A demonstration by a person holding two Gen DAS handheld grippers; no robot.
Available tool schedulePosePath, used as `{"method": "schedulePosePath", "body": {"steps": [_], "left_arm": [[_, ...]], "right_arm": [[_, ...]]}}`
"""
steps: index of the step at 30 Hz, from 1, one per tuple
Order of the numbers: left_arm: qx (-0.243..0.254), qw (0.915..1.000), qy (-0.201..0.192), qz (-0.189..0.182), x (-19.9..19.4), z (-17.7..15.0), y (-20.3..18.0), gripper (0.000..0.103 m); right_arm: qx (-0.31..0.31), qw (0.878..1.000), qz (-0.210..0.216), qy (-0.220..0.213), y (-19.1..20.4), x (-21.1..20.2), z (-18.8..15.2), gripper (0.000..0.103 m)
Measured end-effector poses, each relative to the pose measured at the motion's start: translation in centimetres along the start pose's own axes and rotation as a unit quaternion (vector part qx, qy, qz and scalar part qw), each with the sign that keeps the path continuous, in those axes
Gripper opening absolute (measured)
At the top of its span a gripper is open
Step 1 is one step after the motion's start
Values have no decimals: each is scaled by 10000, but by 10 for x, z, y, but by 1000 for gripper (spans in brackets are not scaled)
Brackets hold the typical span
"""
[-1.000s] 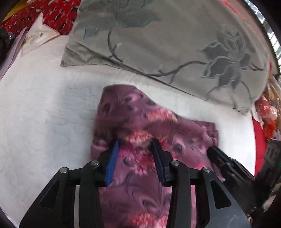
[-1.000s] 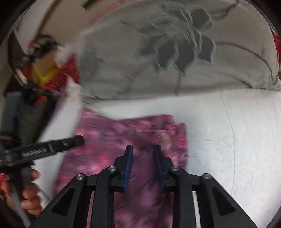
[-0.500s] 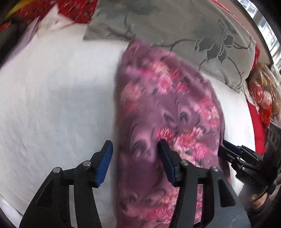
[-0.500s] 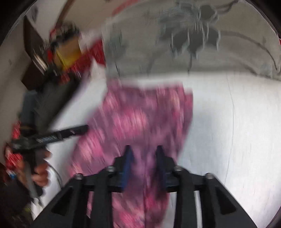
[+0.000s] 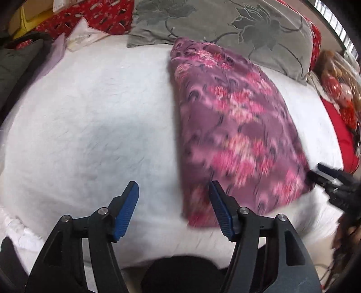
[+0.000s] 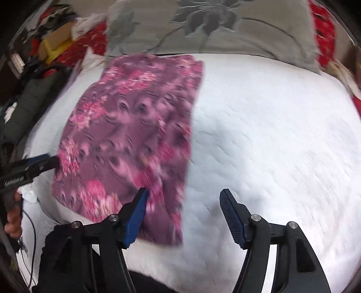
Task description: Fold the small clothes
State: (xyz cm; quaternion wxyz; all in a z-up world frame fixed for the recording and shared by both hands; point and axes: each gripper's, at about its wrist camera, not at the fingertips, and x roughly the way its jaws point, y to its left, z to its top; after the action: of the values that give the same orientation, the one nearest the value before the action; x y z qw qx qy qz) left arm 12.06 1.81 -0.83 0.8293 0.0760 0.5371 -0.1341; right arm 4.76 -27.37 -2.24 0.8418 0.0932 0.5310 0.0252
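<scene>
While both grippers hang above the near edge of the white quilted bedcover (image 6: 270, 135), the purple floral garment (image 6: 135, 135) lies flat on it as 1 long folded panel, its far end touching the grey flower-patterned pillow (image 6: 214, 27). Its cloth is mauve with bright pink blossoms and dark curling swirls, and the near half is blurred in both views. From the left wrist view the garment (image 5: 237, 117) sits right of centre, running from the pillow (image 5: 225, 20) toward the near edge.

Fingers of the left gripper (image 5: 173, 209) stand wide apart with nothing between them; its right blue pad overlaps the garment's near corner in the picture, though whether it touches cannot be told. Likewise the right gripper (image 6: 182, 216) is spread wide and holds nothing, its left pad over the garment's near right part.

Pale lettering shows on the left gripper's black body at the left of the right wrist view, too small and smeared to read.

Red patterned fabric (image 5: 90, 15) lies at the far left.
</scene>
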Motion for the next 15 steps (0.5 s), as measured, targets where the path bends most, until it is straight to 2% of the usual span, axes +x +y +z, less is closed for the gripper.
{"method": "schedulePosePath", "body": {"steps": [1, 3, 5, 8, 15], "left_arm": [[30, 9999, -44, 89, -4, -6, 1, 64], [80, 9995, -147, 275, -10, -18, 2, 64], [100, 9985, -279, 458, -18, -30, 1, 64], [105, 9971, -363, 655, -25, -43, 0, 64], [369, 9930, -624, 932, -40, -60, -11, 64]], "right_arm": [[-81, 9999, -124, -48, 4, -8, -4, 68], [-307, 9981, -520, -148, 16, -24, -13, 76], [-508, 9943, -903, -246, 29, -33, -22, 93], [-811, 9893, -1109, -493, 43, -50, -39, 95], [-816, 9895, -995, -656, 56, -61, -55, 95]]}}
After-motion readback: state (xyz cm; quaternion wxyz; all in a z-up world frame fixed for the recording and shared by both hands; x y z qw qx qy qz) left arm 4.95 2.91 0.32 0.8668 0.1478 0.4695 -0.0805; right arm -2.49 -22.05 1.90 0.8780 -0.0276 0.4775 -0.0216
